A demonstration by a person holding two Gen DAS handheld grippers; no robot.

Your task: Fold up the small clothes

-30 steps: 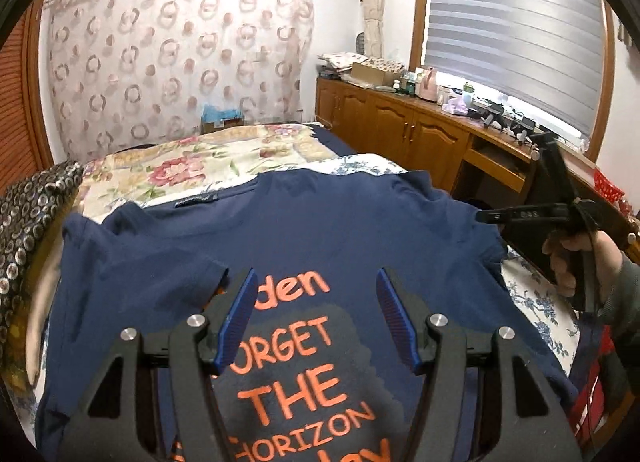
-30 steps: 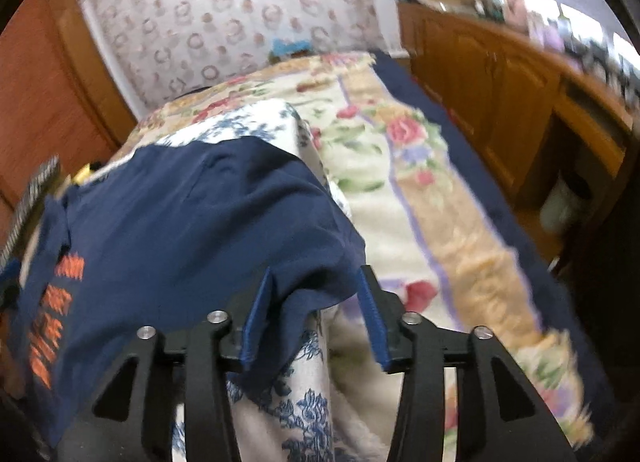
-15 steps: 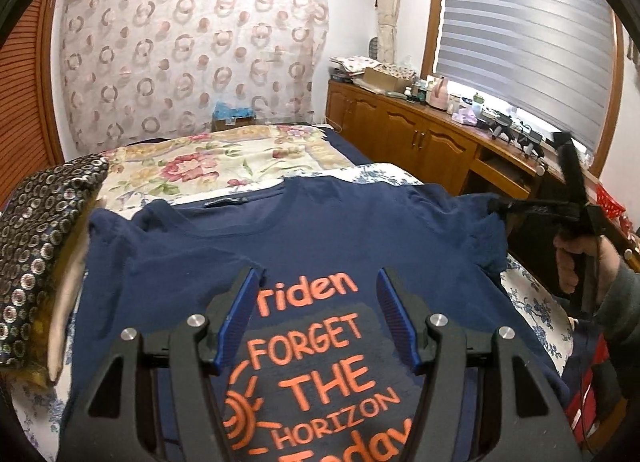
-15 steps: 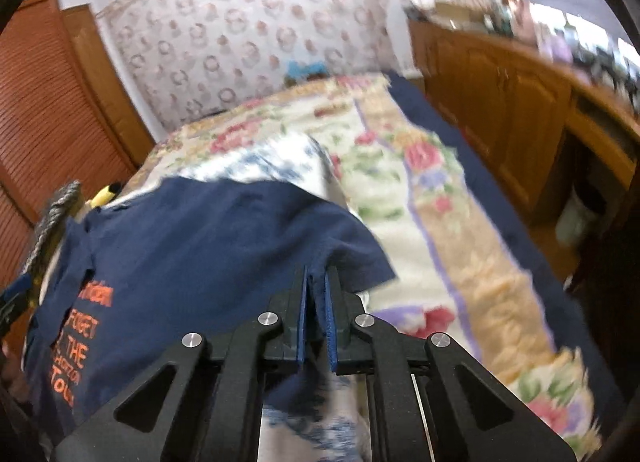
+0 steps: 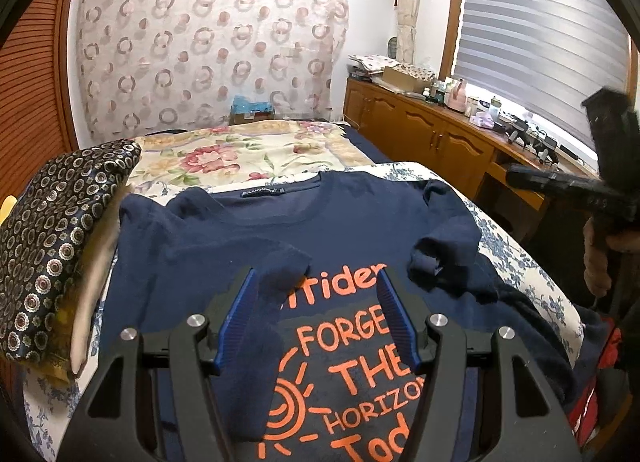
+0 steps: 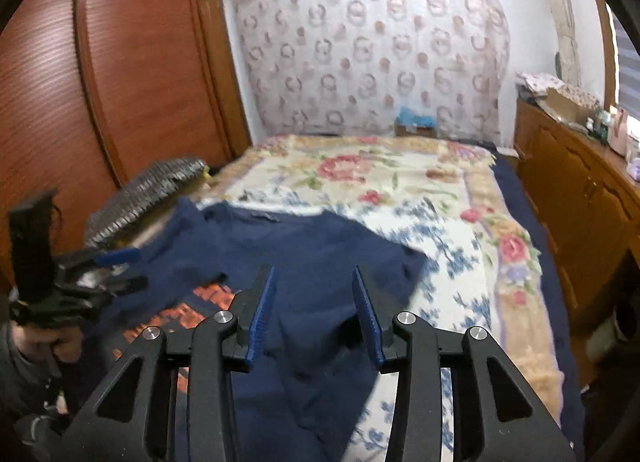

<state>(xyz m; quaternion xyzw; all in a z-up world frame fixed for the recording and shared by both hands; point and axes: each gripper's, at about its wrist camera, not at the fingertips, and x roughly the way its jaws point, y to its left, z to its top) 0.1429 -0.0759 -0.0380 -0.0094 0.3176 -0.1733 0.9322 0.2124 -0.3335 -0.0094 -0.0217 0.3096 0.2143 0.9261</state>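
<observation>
A navy T-shirt [image 5: 312, 230] with orange print lies face up on the bed, collar away from me. Both sleeves are folded in onto the chest: the left sleeve [image 5: 280, 266] and the right sleeve [image 5: 436, 254]. My left gripper [image 5: 316, 318] is open and empty above the print, the left sleeve's end between its fingers. My right gripper [image 6: 314, 314] is open and empty above the shirt's right side [image 6: 320, 262]. The right gripper also shows at the right edge of the left wrist view [image 5: 560, 182], and the left gripper shows in the right wrist view [image 6: 108, 262].
A patterned dark cushion [image 5: 52, 242] lies on the bed left of the shirt. A floral bedspread [image 5: 240, 150] covers the bed beyond. A wooden cabinet [image 5: 432, 142] with clutter runs along the right. A wooden wardrobe [image 6: 100, 82] stands at the left.
The right gripper, shut on the right sleeve half a second ago, has opened and let it go folded onto the chest. The left sleeve now lies folded in. Both grippers have pulled back.
</observation>
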